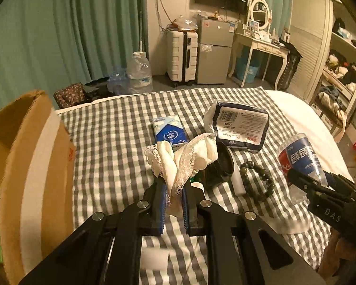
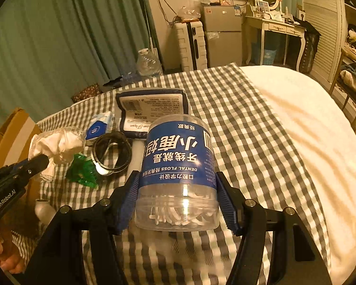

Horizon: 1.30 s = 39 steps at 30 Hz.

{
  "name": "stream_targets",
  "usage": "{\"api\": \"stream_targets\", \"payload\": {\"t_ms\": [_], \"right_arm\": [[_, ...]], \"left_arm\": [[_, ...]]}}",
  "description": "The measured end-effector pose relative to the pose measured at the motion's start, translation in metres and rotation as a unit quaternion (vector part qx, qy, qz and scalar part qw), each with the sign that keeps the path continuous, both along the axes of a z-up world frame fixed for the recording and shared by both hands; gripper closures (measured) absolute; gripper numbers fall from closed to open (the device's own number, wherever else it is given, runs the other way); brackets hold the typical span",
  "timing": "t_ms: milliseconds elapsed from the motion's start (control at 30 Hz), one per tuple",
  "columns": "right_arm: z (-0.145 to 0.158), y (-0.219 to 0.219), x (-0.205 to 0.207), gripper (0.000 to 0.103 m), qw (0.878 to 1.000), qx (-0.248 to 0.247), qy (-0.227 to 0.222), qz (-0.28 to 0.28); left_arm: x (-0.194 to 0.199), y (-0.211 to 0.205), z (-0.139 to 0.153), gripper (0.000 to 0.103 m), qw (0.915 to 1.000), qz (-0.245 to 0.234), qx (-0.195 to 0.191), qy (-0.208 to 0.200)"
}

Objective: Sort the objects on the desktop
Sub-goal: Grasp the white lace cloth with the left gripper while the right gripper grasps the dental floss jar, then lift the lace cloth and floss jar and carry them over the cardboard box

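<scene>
The dental floss jar [image 2: 178,173] sits at the centre of the right wrist view, clear of the checked bed cover [image 2: 237,128], its long axis running up the frame along the line of my fingers, the label toward the camera and the floss picks gathered at the lower end. My right claw [image 2: 178,201] holds it at a medium spread, one blue pad [image 2: 128,204] against each flank of the clear lower section. The lace-edged white cloth [image 1: 178,159] stands at the centre of the left wrist view, bunched and rising out of my left claw [image 1: 174,190], which is pinched nearly fully closed on the lower folds. The cardboard box [image 1: 35,166] fills the left edge of the left wrist view, its open top toward the upper left; I judge it the likely receptacle, and the left claw is the nearer to it, with the right claw and jar at the right edge of that frame. Remaining on the bed cover, between the two claws: a tissue pack [image 1: 169,133], a dark wrapped packet [image 1: 239,125], a black ring-shaped object [image 2: 112,150], a bead bracelet [image 1: 258,180] and a green plastic piece [image 2: 83,171].
</scene>
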State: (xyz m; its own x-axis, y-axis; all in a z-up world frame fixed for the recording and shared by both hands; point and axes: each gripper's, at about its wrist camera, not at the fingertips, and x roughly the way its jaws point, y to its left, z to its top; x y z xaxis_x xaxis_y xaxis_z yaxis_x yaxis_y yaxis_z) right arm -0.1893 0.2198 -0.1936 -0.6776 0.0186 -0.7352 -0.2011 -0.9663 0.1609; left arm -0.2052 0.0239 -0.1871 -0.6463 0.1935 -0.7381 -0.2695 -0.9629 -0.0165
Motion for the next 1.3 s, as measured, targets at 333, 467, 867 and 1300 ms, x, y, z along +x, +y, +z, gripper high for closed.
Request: {"api": "stream_targets", "payload": {"t_ms": [333, 467, 867, 1300], "right_arm": [[0.042, -0.007, 0.033, 0.041, 0.999, 0.018, 0.039, 0.003], [0.063, -0.012, 0.048, 0.041, 0.998, 0.027, 0.059, 0.003], [0.123, -0.042, 0.091, 0.041, 0.991, 0.071, 0.112, 0.008], [0.167, -0.068, 0.123, 0.041, 0.985, 0.059, 0.164, 0.015]], "left_arm": [[0.043, -0.012, 0.029, 0.092, 0.9996, 0.016, 0.003, 0.022], [0.060, -0.016, 0.047, 0.092, 0.9992, 0.022, 0.009, 0.033], [0.088, -0.032, 0.101, 0.092, 0.9958, 0.044, 0.041, 0.068], [0.121, -0.054, 0.153, 0.092, 0.9901, 0.050, 0.021, 0.129]]}}
